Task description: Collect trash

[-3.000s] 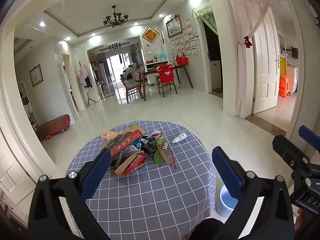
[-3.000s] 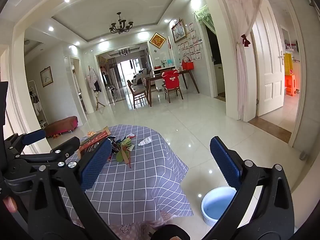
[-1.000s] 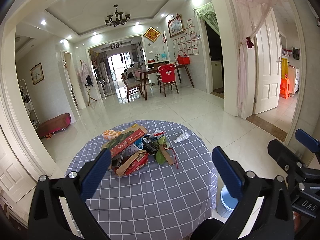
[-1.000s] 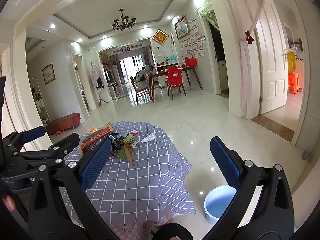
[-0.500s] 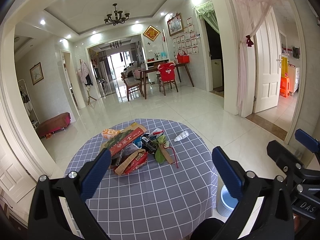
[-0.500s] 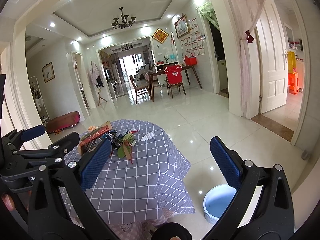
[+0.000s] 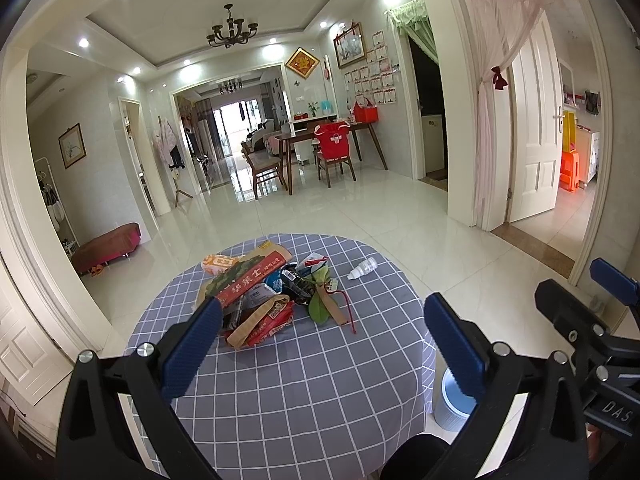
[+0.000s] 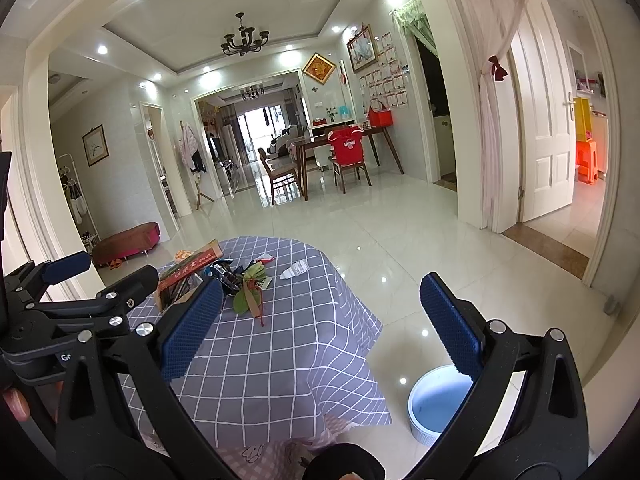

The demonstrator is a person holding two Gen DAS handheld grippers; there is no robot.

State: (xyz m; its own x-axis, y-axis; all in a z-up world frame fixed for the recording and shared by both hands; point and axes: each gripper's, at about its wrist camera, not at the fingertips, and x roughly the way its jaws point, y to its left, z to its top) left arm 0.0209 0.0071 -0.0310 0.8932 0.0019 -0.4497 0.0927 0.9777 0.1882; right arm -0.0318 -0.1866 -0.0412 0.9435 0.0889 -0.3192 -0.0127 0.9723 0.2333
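Note:
A heap of trash [image 7: 264, 292], with wrappers, a red-and-green packet and a green leaf, lies on the far half of a round table with a grey checked cloth [image 7: 304, 384]. A small white bottle [image 7: 362, 269] lies apart to the right of the heap. The heap [image 8: 216, 276] and bottle [image 8: 294, 270] also show in the right wrist view. My left gripper [image 7: 322, 344] is open and empty, held above the table's near half. My right gripper [image 8: 320, 320] is open and empty, to the right of the table. A blue-and-white bin [image 8: 438, 404] stands on the floor beside the table.
The bin also shows in the left wrist view [image 7: 452, 404], low at the table's right. White tiled floor [image 8: 400, 248] spreads beyond. A dining table with chairs [image 7: 320, 148] stands far back. A low red bench [image 7: 108, 246] sits at the left wall. A white door [image 7: 536, 128] is at right.
Both grippers have stayed open and nearly still. The views shifted only slightly; the table and heap sit a touch closer than three seconds ago.

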